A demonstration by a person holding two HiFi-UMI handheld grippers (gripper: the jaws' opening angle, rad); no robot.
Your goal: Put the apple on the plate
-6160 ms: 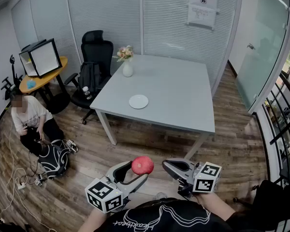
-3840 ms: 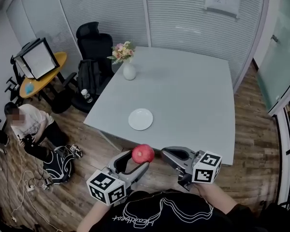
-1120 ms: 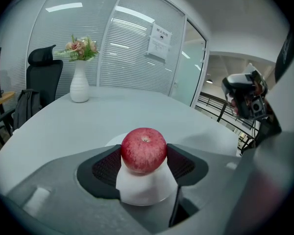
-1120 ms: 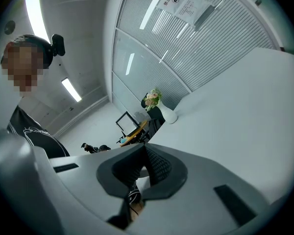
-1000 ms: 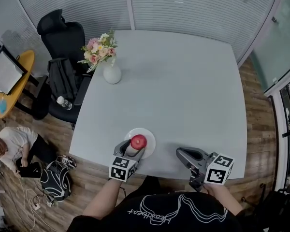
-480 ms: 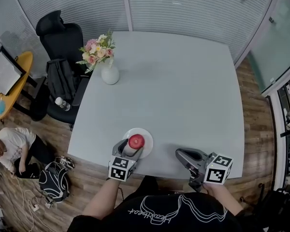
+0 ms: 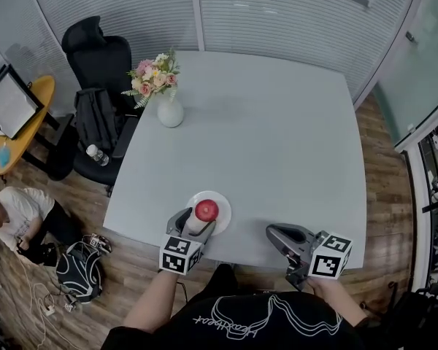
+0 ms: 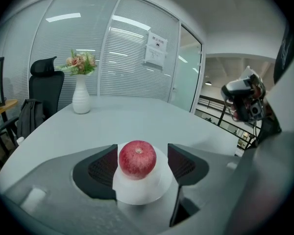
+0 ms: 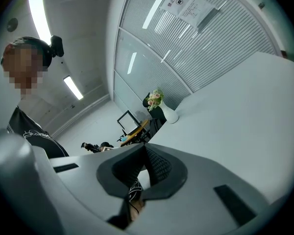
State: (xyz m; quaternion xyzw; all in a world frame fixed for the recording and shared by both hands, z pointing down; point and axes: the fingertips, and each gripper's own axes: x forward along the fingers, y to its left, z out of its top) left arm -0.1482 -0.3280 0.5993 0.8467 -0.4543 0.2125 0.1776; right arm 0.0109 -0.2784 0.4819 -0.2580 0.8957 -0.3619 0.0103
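Since half a second ago that round red apple sits loose on the small white plate, your left gripper eased back, jaws apart around it. Right gripper is clenched on nothing. Placing looks done, so next just back straight out without nudging it

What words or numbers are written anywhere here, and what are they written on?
Notice on the wall: print too small to read.
Shirt: white scribbly print, not readable.
Marker cubes: only black-and-white squares, no letters or numbers.
Nothing else shows any writing.
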